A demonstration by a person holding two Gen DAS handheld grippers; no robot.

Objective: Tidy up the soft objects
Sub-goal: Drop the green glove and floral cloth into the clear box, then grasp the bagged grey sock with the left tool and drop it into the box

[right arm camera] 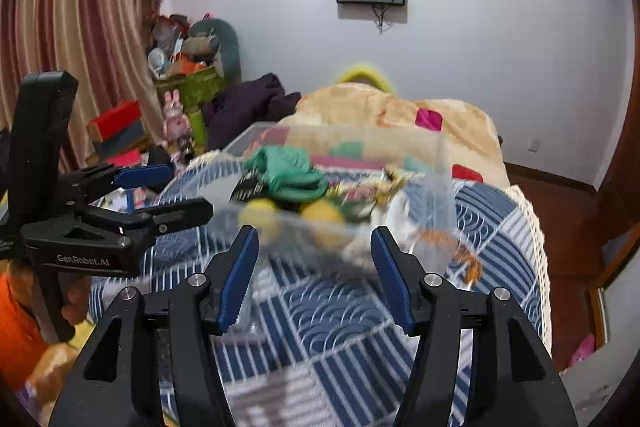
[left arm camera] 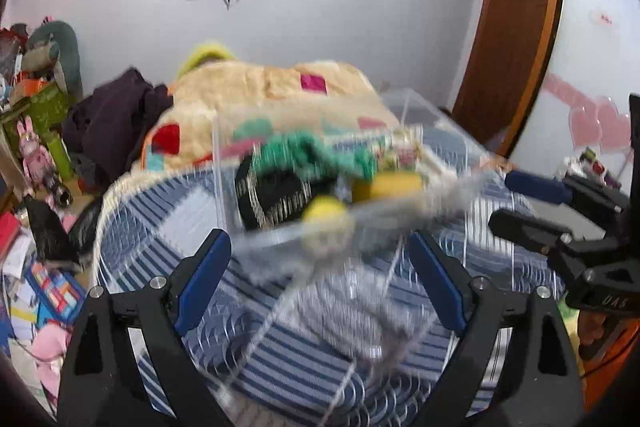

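- Two spread blue pads frame the left wrist view: the left gripper stands wide apart and holds nothing, hovering near the front wall of the clear box on the striped bedspread
- Inside the box lie the soft things, blurred: a green cloth, a black band, a yellow ball and a yellow sponge-like piece; the right gripper shows at the side, also parted
- Judging from this, the step is a reach toward the box, so slowing down would sharpen the aim
- From the right wrist view, the right gripper is likewise spread and empty, just short of the box rim
- Best to pick one item, perhaps the green cloth on top, and pinch its bulk rather than a loose edge
- Keeping the left gripper apart avoids a clash over the box
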